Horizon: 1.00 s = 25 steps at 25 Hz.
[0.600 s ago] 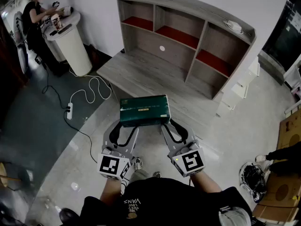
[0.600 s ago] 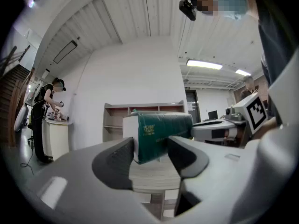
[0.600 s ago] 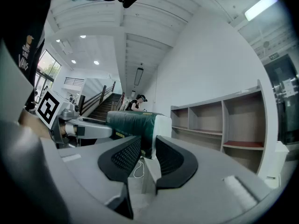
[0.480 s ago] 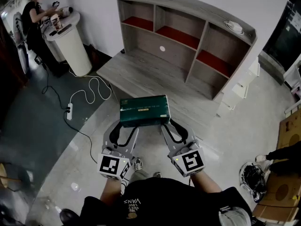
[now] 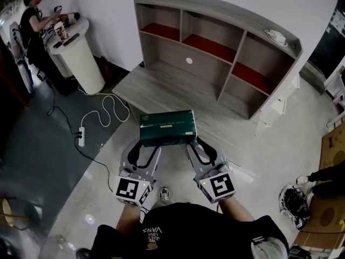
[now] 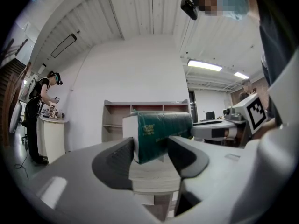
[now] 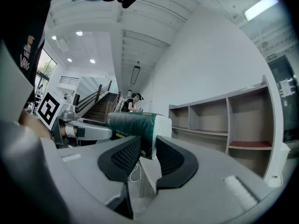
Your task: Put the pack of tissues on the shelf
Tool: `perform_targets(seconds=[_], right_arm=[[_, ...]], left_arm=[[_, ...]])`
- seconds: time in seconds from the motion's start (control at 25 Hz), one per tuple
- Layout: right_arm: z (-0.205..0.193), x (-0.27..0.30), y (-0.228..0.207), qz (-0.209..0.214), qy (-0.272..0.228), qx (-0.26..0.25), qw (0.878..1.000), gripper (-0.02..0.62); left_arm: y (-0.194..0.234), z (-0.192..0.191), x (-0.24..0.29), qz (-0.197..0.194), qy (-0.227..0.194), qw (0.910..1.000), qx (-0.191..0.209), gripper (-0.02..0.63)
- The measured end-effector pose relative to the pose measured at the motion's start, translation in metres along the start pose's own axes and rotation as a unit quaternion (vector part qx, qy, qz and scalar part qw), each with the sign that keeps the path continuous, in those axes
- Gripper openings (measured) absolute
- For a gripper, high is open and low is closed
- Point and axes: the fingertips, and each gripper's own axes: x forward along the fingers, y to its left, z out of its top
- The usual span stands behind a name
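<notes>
A dark green pack of tissues (image 5: pixel 167 127) hangs in the air in front of me, carried between both grippers. My left gripper (image 5: pixel 144 144) is shut on its left end, and the pads press the pack (image 6: pixel 161 132) from both sides. My right gripper (image 5: pixel 195 143) is shut on the right end, with the pack (image 7: pixel 135 127) pinched between its ribbed pads. The grey wooden shelf (image 5: pixel 215 42), with red-lined compartments, stands ahead against the white wall. Its low deck (image 5: pixel 161 88) lies just beyond the pack.
A white object (image 5: pixel 276 35) lies on the shelf's top at the right. A white round stand (image 5: pixel 81 53) with a person (image 5: pixel 32 15) at it is at the far left. A white cable and power strip (image 5: pixel 82 136) trail on the floor. Cardboard boxes (image 5: pixel 323 209) sit at the right.
The view has shifted a little toward the shelf, which now sits slightly lower and larger in the head view. Both grippers still hold the pack the same way.
</notes>
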Motion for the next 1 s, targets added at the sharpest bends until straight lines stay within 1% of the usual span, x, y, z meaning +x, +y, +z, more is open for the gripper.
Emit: perform_targets(seconds=[0.36, 0.56, 0.84, 1.0], right_arm=[[0.000, 0.060, 0.003, -0.033, -0.002, 0.002, 0.999, 0.100], [0.000, 0.081, 0.002, -0.051, -0.001, 0.005, 0.999, 0.100], [-0.003, 0.106, -0.012, -0.052, 0.003, 0.007, 0.999, 0.100], [-0.003, 0.126, -0.031, -0.046, 0.001, 0.011, 0.999, 0.100]], left_arm=[[0.060, -0.004, 0.029, -0.035, -0.001, 0.9994, 0.001, 0.253], [0.082, -0.004, 0.043, -0.057, -0.002, 0.9984, 0.003, 0.253], [0.098, -0.010, 0.066, -0.060, 0.001, 0.9982, -0.005, 0.253], [0.109, -0.010, 0.091, -0.056, 0.002, 0.9984, -0.008, 0.253]])
